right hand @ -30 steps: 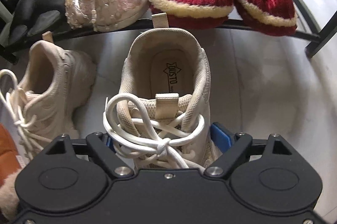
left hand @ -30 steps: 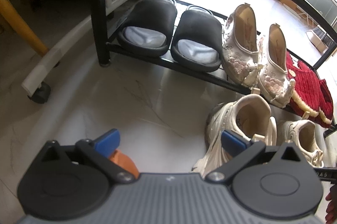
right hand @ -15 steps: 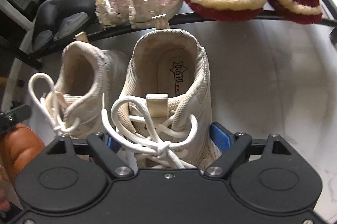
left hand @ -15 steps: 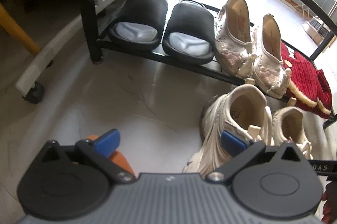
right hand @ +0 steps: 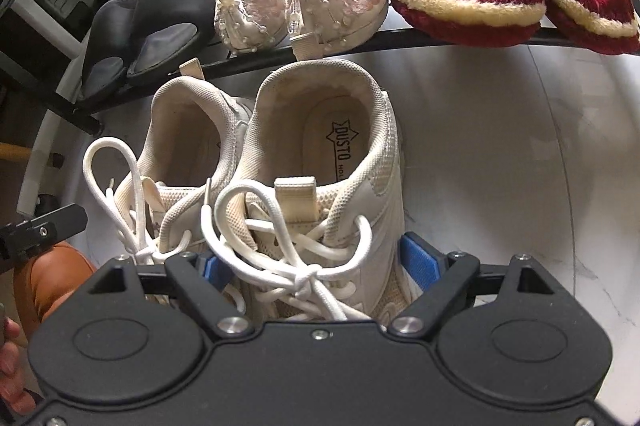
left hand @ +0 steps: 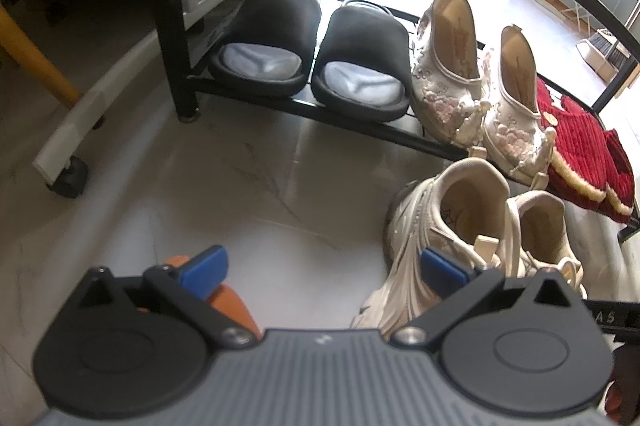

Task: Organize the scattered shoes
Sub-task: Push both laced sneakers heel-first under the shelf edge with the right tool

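Observation:
My right gripper (right hand: 312, 266) is shut on a cream lace-up sneaker (right hand: 328, 154), its pads on both sides of the laced front, heel towards the rack. The matching sneaker (right hand: 180, 130) stands close beside it on the left; both show in the left wrist view (left hand: 452, 210) (left hand: 540, 226). My left gripper (left hand: 324, 270) is open and empty over bare floor, left of the sneakers. An orange shoe (left hand: 232, 302) lies under its left finger. The black shoe rack (left hand: 360, 114) holds black slides (left hand: 312, 46), white beaded flats (left hand: 472, 74) and red slippers (left hand: 580, 150).
A white base on castors (left hand: 72, 154) and a yellow wooden leg (left hand: 36, 54) stand at the left. The rack's black post (left hand: 176, 26) stands on the pale marble floor (left hand: 240, 186). Cardboard boxes sit far behind the rack.
The right gripper has brought its sneaker left until it stands next to the other sneaker. The left gripper has drawn back and risen a little, still open.

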The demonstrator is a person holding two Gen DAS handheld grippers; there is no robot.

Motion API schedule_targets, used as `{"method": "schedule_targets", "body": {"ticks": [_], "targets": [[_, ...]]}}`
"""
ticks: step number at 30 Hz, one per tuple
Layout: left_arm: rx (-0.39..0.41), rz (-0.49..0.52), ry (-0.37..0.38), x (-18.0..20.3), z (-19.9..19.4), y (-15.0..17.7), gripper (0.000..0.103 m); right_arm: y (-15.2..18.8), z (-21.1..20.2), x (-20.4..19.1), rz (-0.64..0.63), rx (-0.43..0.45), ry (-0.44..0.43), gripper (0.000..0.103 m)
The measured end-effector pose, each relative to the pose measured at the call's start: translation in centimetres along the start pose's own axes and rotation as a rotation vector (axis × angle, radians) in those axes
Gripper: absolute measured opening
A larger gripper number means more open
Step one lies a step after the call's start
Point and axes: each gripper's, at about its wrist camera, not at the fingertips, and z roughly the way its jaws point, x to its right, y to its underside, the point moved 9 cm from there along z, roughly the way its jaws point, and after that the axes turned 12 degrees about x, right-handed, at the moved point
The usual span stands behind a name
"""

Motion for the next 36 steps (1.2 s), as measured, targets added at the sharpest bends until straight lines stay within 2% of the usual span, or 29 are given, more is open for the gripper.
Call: {"method": "schedule_targets", "body": {"ticks": [4,7,12,14,16,17,19,23,33,36], "targets": [[0.003,-0.009,0.002,-0.1,0.0,-0.1,0.102,-0.5,-1.0,0.1,0.026,-0.020,0.009,0.089],[0.002,-0.010,-0.001,-0.1,0.1,-0.1,0.102,-2.2,-4.5,-0.6,0.003,0.104,0.019,0.099],[0.003,-0.001,-0.002,0.0,0.1,-0.1,0.102,-4.6,-8.1,-0.8,0.035,0.301,-0.034,0.098],[0.004,-0.004,-0.005,0.0,0.1,-0.1,0.102,-5.2,-8.7,-0.8,0.044,0.352,-0.051,0.093],[0.005,-0.005,-0.008,0.0,0.2,-0.1,0.102,-5.3,-8.3,-1.2,0.036,0.352,-0.071,0.092],[0.004,-0.003,-0.009,0.0,0.2,-0.1,0.102,-5.3,-8.1,-1.4,0.031,0.345,-0.081,0.088],[0.002,-0.003,-0.009,0.0,0.2,-0.1,0.102,-5.1,-6.8,-2.5,-0.018,0.305,-0.102,0.087],[0.004,-0.029,-0.003,-0.3,0.0,-0.3,0.102,-4.9,-4.9,-3.6,-0.087,0.267,-0.089,0.085],[0.002,-0.126,0.023,-1.3,-0.3,-1.1,0.102,-4.1,0.4,-4.8,-0.039,0.217,-0.070,0.087],[0.000,-0.140,0.026,-1.4,-0.3,-1.2,0.102,-4.1,2.0,-4.7,-0.027,0.235,-0.032,0.092]]}}
